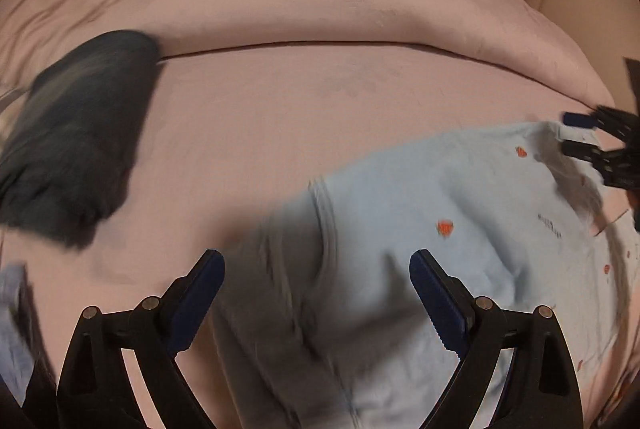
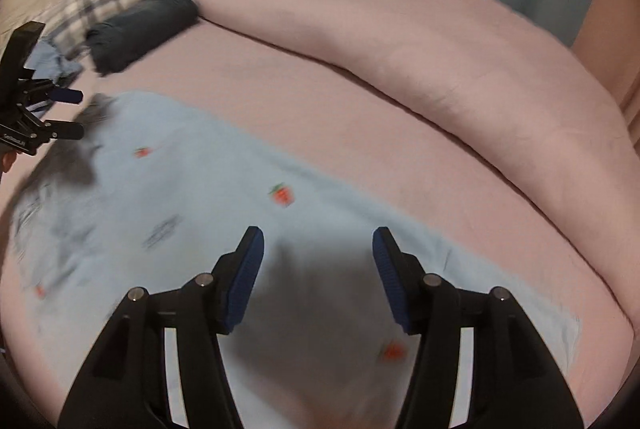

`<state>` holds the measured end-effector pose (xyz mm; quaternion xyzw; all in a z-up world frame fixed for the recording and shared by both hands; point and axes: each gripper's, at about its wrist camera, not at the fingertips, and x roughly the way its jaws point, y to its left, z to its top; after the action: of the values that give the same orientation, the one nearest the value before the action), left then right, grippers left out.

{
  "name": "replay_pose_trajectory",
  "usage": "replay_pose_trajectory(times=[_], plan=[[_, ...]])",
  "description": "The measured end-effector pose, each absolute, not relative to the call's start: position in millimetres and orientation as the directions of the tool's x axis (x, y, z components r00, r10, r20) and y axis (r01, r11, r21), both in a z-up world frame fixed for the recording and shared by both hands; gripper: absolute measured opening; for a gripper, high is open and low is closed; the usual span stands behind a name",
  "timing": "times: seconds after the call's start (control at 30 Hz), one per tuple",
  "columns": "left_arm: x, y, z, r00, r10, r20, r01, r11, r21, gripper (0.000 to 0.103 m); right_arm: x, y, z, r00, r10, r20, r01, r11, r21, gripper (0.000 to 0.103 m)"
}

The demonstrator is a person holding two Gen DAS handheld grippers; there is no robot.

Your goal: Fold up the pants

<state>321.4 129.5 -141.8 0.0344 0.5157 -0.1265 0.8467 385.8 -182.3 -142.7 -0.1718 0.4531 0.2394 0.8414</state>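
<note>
Light blue pants with small red strawberry prints [image 1: 460, 197] lie spread on the pink bed; they also fill the right wrist view [image 2: 208, 181]. My left gripper [image 1: 316, 265] is open above the pants' left part, holding nothing. My right gripper [image 2: 318, 241] is open just above the cloth, holding nothing. In the left wrist view the right gripper [image 1: 576, 133] shows at the pants' far right edge. In the right wrist view the left gripper [image 2: 78, 113] shows at the pants' far left edge.
A folded dark garment [image 1: 76, 133] lies on the bed to the left, also in the right wrist view [image 2: 140, 29]. A rolled pink duvet [image 1: 320, 9] runs across the back. A plaid pillow [image 2: 96, 1] and blue cloth [image 2: 56, 65] sit at the far left.
</note>
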Motion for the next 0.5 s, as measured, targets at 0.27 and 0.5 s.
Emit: replay_pose_trajectory(times=[0.27,0.5], plan=[[361,122,-168,0.279,-0.182,-0.943,0.388,0.920,-0.063,0.093,449,-169,-180,0.311,0.192,-0.931,-0.685,0.724,-0.079,0.060],[354,115,-175,0.237,-0.194,-0.952,0.453,0.889,-0.069,0.033,458,-164,-201,0.229,0.169,-0.959,-0.714,0.699,-0.047,0.016]])
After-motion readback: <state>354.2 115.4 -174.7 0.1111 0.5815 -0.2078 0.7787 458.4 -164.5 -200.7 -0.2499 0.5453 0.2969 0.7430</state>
